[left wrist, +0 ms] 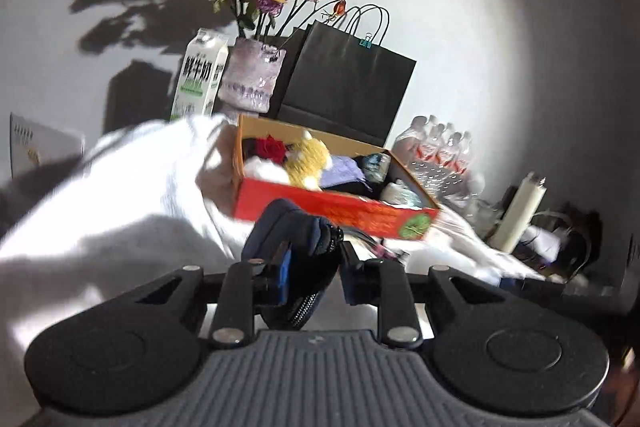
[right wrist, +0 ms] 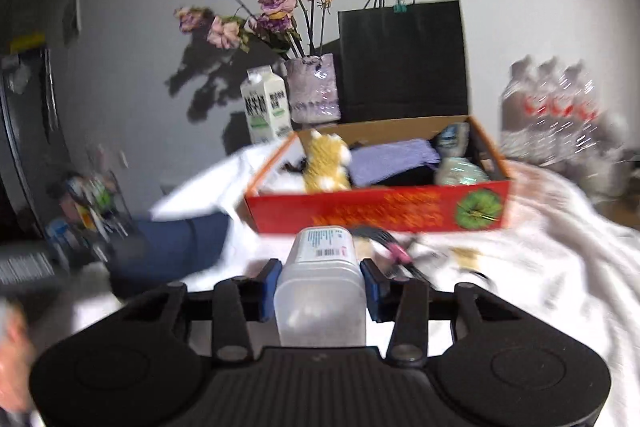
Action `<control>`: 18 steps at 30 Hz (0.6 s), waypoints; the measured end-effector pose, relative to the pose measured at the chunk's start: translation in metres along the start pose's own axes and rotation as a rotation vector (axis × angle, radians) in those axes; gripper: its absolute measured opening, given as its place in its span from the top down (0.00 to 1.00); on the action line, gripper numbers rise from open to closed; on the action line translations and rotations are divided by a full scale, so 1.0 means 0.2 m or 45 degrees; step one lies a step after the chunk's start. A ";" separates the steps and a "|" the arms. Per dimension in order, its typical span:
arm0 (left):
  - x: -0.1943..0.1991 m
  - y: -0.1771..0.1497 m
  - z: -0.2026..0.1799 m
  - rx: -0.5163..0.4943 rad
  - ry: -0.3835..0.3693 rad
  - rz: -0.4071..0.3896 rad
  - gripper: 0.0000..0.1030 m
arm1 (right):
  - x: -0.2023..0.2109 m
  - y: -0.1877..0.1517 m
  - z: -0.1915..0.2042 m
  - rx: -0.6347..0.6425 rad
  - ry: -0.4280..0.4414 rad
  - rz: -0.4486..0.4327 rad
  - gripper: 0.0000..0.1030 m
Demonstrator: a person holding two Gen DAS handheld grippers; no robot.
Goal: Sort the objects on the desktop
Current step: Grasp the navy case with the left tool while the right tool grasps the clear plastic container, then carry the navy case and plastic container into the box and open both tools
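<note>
Pointing slightly down at red box [right wrist: 376, 211]: left gripper [left wrist: 310, 267] clamps dark pouch [left wrist: 296, 259], right gripper [right wrist: 320, 285] clamps plastic bottle [right wrist: 322, 287].

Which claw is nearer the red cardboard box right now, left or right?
Left, narrowly. The left claw, holding a dark pouch, sits almost under the red box; the right claw, gripping a translucent bottle, hangs slightly farther back.
</note>
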State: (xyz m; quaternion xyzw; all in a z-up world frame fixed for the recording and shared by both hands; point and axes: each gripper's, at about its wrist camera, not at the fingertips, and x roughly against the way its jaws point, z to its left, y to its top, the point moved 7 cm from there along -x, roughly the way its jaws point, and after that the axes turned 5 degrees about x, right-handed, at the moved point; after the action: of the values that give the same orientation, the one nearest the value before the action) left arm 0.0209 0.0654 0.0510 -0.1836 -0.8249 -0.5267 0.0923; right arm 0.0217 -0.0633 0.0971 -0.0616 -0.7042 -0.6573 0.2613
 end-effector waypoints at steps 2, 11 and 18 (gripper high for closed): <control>0.06 -0.11 -0.02 0.078 0.009 0.038 0.77 | 0.10 -0.11 0.00 0.050 -0.064 0.018 0.60; 0.13 -0.34 -0.03 0.019 0.082 0.153 0.71 | 0.33 -0.35 0.01 0.020 -0.095 0.042 0.60; 0.03 -0.30 -0.07 -0.152 0.212 0.018 0.34 | 0.24 -0.37 0.04 0.077 -0.129 0.072 0.57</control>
State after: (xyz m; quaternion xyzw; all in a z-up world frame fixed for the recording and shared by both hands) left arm -0.0088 0.0309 0.0095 -0.1501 -0.7802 -0.5877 0.1529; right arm -0.0532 -0.0772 0.0533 -0.1068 -0.7340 -0.6243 0.2454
